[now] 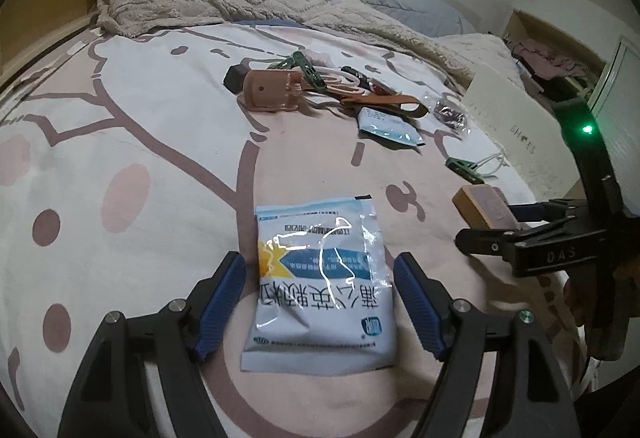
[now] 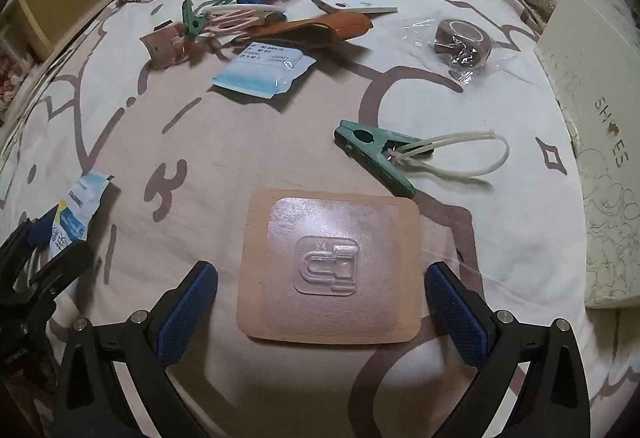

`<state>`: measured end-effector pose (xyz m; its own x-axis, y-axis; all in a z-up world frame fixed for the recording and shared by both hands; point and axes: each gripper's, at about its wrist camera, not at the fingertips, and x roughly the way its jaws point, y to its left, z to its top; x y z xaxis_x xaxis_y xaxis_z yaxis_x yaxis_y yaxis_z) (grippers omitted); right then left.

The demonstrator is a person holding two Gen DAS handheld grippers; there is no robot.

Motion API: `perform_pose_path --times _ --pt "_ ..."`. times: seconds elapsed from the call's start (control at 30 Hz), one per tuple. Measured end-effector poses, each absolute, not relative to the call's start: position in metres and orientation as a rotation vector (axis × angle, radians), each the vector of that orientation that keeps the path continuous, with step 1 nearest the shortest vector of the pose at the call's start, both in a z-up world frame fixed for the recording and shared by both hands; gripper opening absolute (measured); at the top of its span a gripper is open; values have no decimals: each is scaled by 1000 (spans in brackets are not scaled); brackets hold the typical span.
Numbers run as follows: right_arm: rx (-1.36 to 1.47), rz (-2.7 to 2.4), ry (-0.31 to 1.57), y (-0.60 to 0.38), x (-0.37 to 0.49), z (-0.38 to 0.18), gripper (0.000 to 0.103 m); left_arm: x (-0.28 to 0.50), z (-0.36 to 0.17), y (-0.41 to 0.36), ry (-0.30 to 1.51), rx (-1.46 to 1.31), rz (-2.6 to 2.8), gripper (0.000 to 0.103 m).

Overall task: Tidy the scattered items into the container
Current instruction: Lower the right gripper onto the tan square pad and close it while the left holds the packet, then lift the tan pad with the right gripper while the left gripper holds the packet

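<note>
Bed, items loose: left claw [image 1: 320, 302] spread wide astride a white medicine packet [image 1: 320, 286] at lower centre, right claw [image 2: 320, 314] fully spread around a tan patch [image 2: 330, 266], neither gripping, presumably for pickup; shoebox [image 2: 592, 86] at right edge.

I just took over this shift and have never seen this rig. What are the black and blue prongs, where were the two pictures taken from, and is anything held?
No robot here: a person holds a two-finger gripper in each hand, each carrying a forward-looking camera. The left gripper stands open around a white and blue packet on the bed sheet. The right gripper stands open around a tan card. Nothing is held. Nearby lie a green clip and a shoe box.
</note>
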<state>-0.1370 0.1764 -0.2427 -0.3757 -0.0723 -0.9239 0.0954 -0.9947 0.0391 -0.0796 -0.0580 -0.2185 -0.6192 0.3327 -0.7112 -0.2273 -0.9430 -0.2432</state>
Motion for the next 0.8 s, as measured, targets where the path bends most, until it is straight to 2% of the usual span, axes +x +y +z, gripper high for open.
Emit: perform_pose_path --times 0.2,0.3,0.47,0.5,0.53,0.6,0.8 --pt "1673 -2550 49 174 -132 -244 103 -80 -222 -47 -74 -1188 2610 79" --pt "1666 -2541 41 177 -130 -245 103 -82 -225 -43 -41 -1199 2592 90" --pt "1695 -2514 -24 183 -134 -242 103 -84 -227 -43 -51 -1199 2570 94" --pt "1673 -2544 -45 186 -132 -239 96 -84 -227 -43 -59 -1197 2567 94" --pt "1654 -2576 -54 188 -131 -237 85 -84 -227 -44 -64 -1194 2567 94" --pt "1629 -2590 -56 190 -129 -234 76 -83 -227 -42 -58 -1190 2571 94" --pt "1609 -2578 -21 188 -122 -228 76 -82 -227 -41 -48 -1179 2582 93"
